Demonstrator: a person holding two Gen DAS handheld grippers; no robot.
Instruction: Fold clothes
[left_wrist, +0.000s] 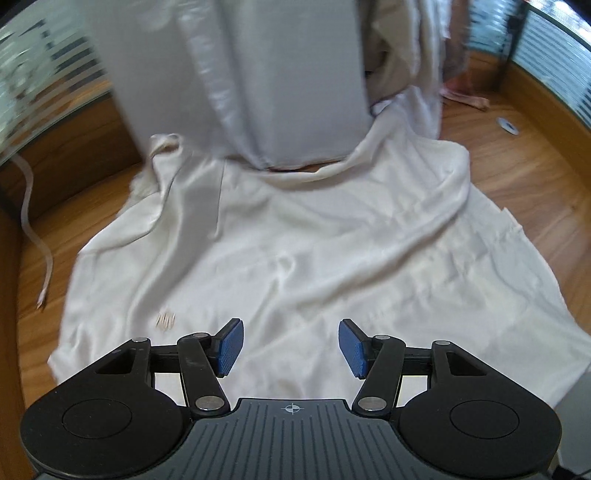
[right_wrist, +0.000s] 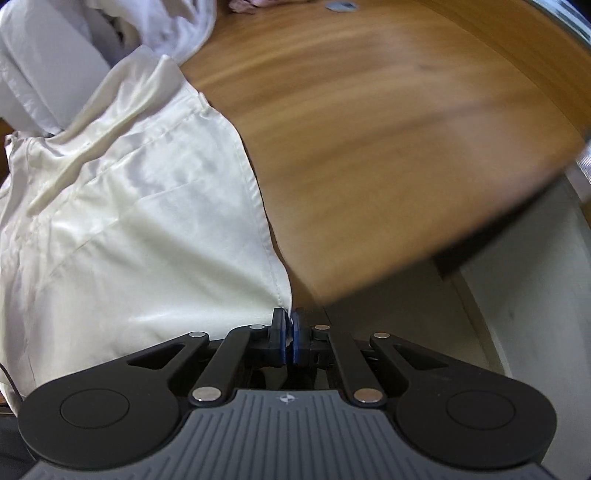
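Observation:
A cream satin garment (left_wrist: 295, 236) lies spread over the wooden table, wrinkled, with a thin strap (left_wrist: 162, 192) trailing at its far left. My left gripper (left_wrist: 291, 347) hovers above its near part, open, blue pads apart and holding nothing. In the right wrist view the same cream garment (right_wrist: 140, 229) stretches away to the left, its hemmed edge running down to my right gripper (right_wrist: 290, 326), which is shut on the garment's corner near the table's front edge.
A folded grey-white cloth (left_wrist: 258, 81) rests at the far end on the garment, with more pale clothes (left_wrist: 417, 66) and a pink item (left_wrist: 465, 96) behind. A white ribbon (left_wrist: 31, 221) lies left. A small metal disc (left_wrist: 509, 127) sits on bare wood (right_wrist: 388, 129) at right.

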